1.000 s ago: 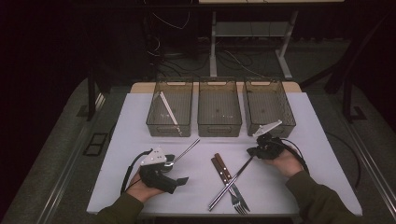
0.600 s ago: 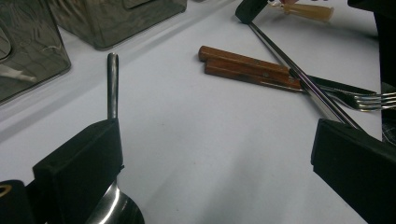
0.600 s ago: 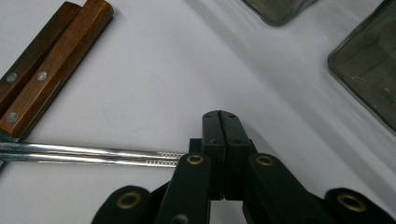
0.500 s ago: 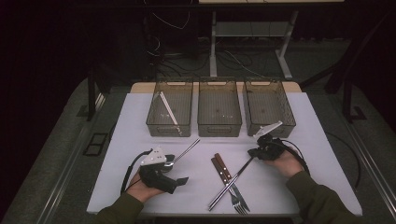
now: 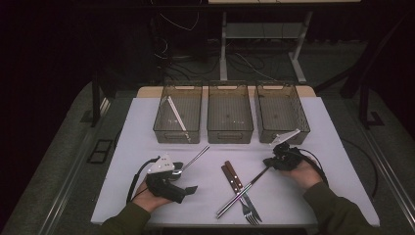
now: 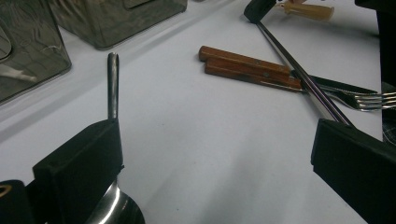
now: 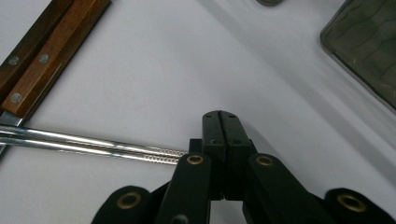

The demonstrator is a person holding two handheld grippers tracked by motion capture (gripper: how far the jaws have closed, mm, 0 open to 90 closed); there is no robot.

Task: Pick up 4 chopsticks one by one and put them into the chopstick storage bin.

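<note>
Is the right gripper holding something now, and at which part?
Yes. The right gripper is shut on the metal chopsticks, pinching them at their ridged end; the rest of them lies on the table, across the knives.

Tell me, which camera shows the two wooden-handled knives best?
The left gripper view: both wooden-handled knives lie side by side, rivets clear. The high view shows them small and dim; the right gripper view catches just their handles.

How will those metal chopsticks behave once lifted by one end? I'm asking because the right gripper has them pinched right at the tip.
The metal chopsticks look stiff, so they likely won't sag. Polished and thin, they may slip or pivot in the right gripper, which is shut on one end only. They lie across the fork and a knife, so lifting may nudge those.
</note>
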